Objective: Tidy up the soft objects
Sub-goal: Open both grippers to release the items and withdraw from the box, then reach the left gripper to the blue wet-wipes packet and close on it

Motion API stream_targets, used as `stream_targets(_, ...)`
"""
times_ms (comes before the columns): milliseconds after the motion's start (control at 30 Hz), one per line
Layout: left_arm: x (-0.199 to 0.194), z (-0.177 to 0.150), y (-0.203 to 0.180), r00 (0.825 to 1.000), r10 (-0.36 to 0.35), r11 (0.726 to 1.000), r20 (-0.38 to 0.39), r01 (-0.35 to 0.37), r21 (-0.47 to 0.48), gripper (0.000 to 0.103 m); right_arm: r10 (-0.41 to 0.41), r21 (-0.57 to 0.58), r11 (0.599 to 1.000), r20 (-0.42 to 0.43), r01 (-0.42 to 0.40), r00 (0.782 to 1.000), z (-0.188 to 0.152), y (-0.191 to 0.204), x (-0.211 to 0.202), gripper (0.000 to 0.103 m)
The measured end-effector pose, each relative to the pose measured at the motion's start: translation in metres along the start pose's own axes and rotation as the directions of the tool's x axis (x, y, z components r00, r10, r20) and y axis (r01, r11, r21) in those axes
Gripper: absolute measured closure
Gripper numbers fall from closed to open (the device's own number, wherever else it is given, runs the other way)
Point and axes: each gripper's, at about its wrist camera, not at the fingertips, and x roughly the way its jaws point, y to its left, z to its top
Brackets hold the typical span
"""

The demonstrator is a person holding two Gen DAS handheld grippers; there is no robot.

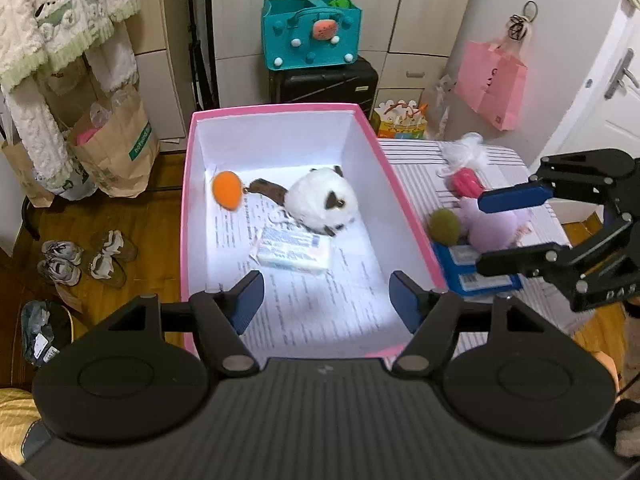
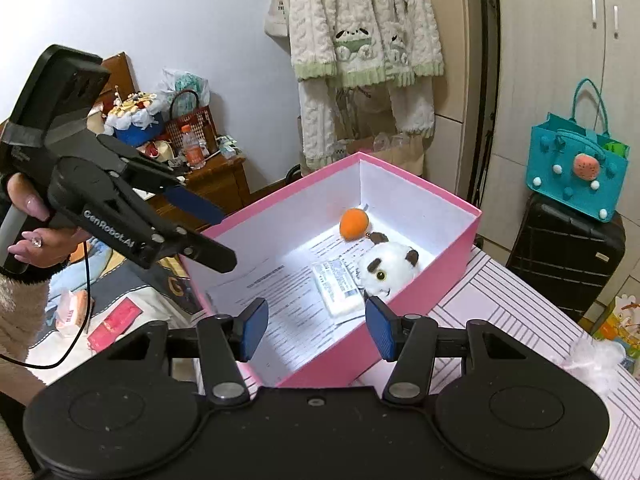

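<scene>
A pink box point(image 1: 276, 110) with a white inside holds an orange ball point(image 1: 227, 190), a white plush with brown ears point(image 1: 320, 204) and a tissue pack point(image 1: 296, 250). My left gripper point(image 1: 326, 300) hangs open over the box's near end with nothing between its fingers. To the box's right, on the striped table point(image 1: 416, 168), lie a green ball point(image 1: 444, 226), a lilac plush point(image 1: 492, 228), a pink toy point(image 1: 464, 182) and a blue pack point(image 1: 464, 264). My right gripper point(image 2: 316, 328) is open and empty above the box point(image 2: 400, 304). A hand holds the left gripper point(image 2: 228, 240).
A white fluffy toy point(image 1: 468, 156) lies at the table's far end. A teal bag point(image 1: 310, 32) sits on a black suitcase point(image 1: 324, 80) behind the box. Paper bags point(image 1: 116, 148) and shoes point(image 1: 88, 258) stand on the wooden floor to the left. A pink bag point(image 1: 490, 80) hangs at right.
</scene>
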Motion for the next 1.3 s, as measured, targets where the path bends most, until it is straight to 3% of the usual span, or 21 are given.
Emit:
stream_targets(333, -0.043, -0.027, -0.044, 1.000, 0.008, 0.998, 0.026, -0.009, 0.068, 0.030, -0.012, 0.016, 1.000, 0.002, 0.012, 1.000, -0.029, 0.015, -0.051, 0.043)
stream_targets(567, -0.049, -0.039, -0.080, 1.000, -0.011, 0.992, 0.006, 0.010, 0.127, 0.029, -0.045, 0.037, 0.998, 0.014, 0.045, 0.999, -0.067, 0.016, -0.085, 0.040)
stream_targets(867, -0.035, -0.044, -0.140, 0.997, -0.071, 0.964, -0.043, 0.079, 0.252, 0.028, -0.090, 0.093, 0.992, -0.001, 0.090, 0.996, -0.114, 0.001, -0.109, 0.037)
stream_targets(1100, -0.007, -0.041, -0.175, 0.987, -0.121, 0.942, -0.102, 0.147, 0.302, 0.028, -0.086, 0.147, 0.985, -0.023, 0.089, 0.996, -0.148, -0.022, -0.101, 0.036)
stream_targets(1300, 0.021, -0.042, -0.204, 0.992, -0.118, 0.919, -0.034, 0.122, 0.376, 0.030, -0.136, 0.112, 0.984, -0.031, 0.139, 0.990, -0.169, -0.039, -0.083, 0.036)
